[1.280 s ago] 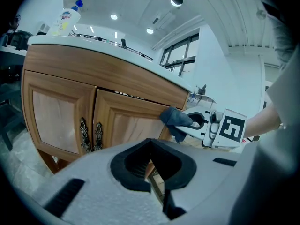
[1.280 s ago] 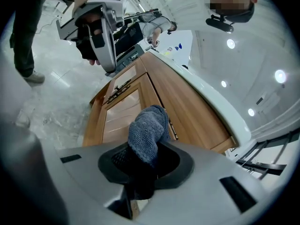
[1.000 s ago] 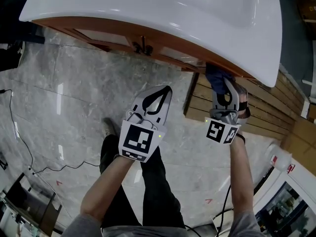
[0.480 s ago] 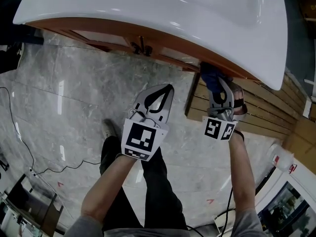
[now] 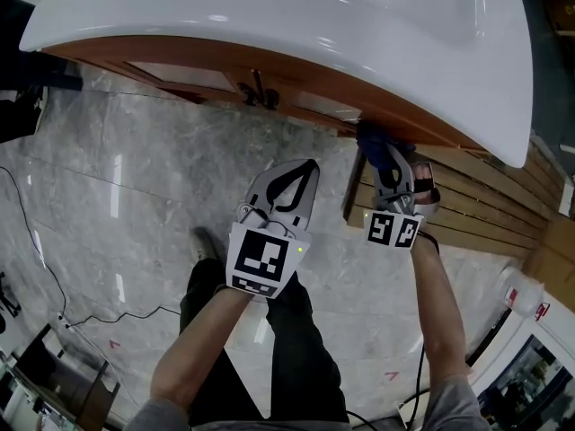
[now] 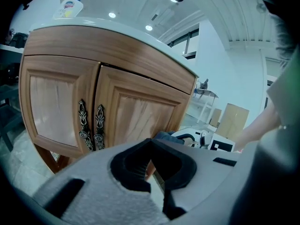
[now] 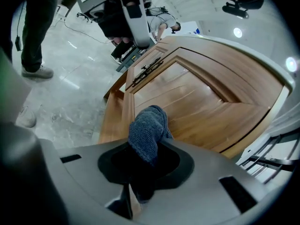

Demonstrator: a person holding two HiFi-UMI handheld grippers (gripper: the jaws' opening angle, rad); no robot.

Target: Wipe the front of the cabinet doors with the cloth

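Left gripper (image 5: 304, 167): nearest me, jaws pressed together on nothing, held short of the cabinet.
Right gripper (image 7: 140, 150): further out on the right, pinching the cloth (image 7: 148, 129).
Cloth: bunched wad, long axis along my jaws, tip aimed at the right cabinet door (image 7: 187, 95).
Door vs tool: face dead ahead; most of it and the handles (image 6: 91, 124) lie left, so I reckon the stroke goes left.
Hidden: countertop (image 5: 359, 16) overhang covers the contact from above; can't confirm the cloth touches wood.

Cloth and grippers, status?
Right gripper shut on cloth, at the cabinet door lower rail. Left gripper shut, empty, short of the doors. Nothing between cloth and door.
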